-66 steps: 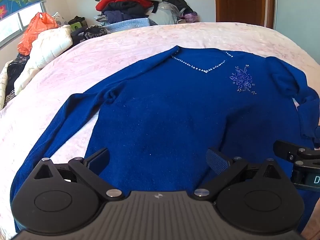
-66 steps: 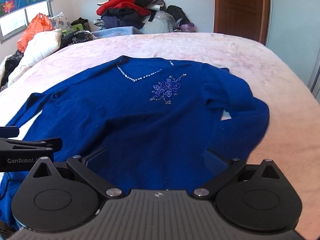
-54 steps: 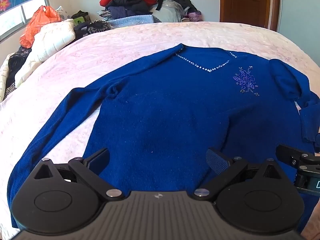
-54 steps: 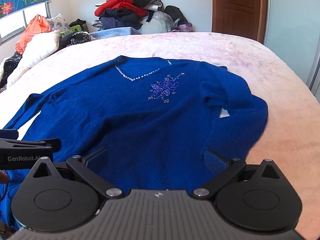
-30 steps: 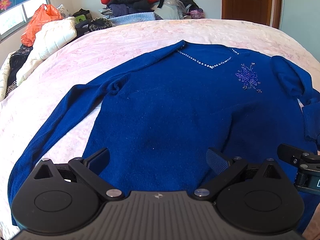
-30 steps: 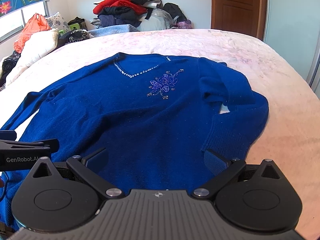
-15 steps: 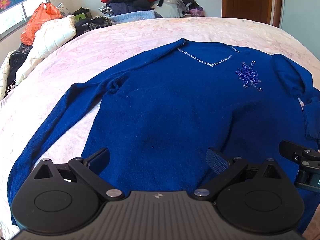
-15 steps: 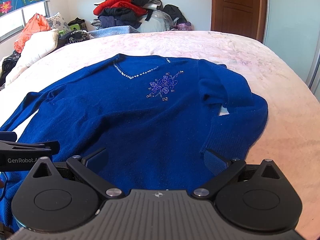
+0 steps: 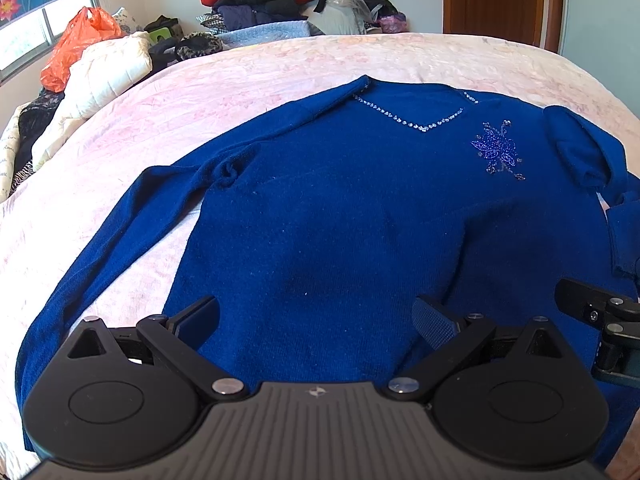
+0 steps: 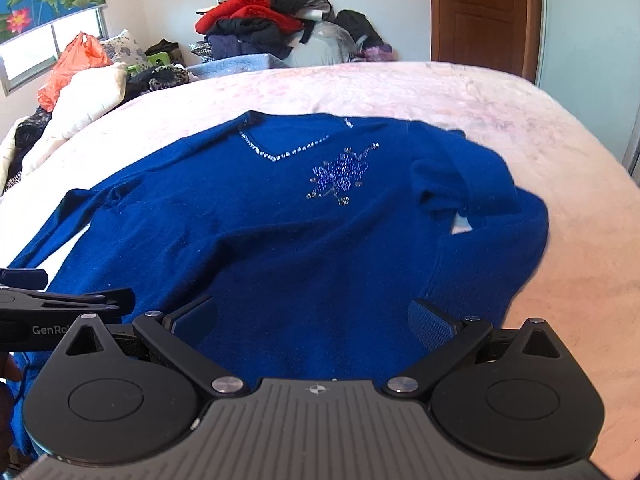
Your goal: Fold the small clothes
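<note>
Both tongs, left [image 9: 316, 316] and right [image 10: 314, 316], slightly nearer, wide, empty; blue sweater [image 9: 360, 216] flat, right sleeve bunched

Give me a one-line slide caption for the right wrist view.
Open right claw poised above the hem of a blue sweater spread front-up on a pink bed.

A blue sweater [image 9: 360, 220] with beaded V-neck lies flat, front up, one sleeve bunched.
</note>
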